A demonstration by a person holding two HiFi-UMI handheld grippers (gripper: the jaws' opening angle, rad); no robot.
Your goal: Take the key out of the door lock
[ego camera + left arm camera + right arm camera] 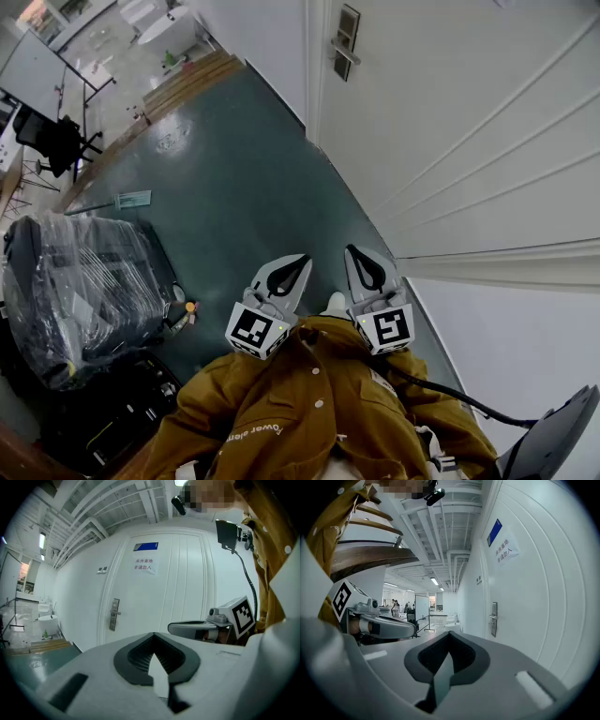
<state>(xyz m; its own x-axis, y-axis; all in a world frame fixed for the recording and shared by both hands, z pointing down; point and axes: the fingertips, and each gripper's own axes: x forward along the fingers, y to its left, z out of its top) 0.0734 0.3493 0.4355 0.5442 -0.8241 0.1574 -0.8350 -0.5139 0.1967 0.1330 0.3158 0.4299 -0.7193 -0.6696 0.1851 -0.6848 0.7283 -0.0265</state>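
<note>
The white door (469,122) stands at the right, with its metal lock plate and lever handle (345,47) far ahead. The same lock plate (114,613) is small in the left gripper view, and the lock plate (493,619) is small in the right gripper view too. A key is too small to make out. My left gripper (298,262) and right gripper (354,253) hang side by side low over the floor, close to my body and far from the lock. Both are shut with nothing between the jaws. The left gripper (154,639) and right gripper (450,637) each show jaws closed.
A dark green floor (234,187) runs along the door. A black chair wrapped in plastic film (75,291) stands at the left. A wooden step (187,80) and a whiteboard (33,70) lie further back. A blue plaque (146,546) and a paper notice (144,564) hang on the door.
</note>
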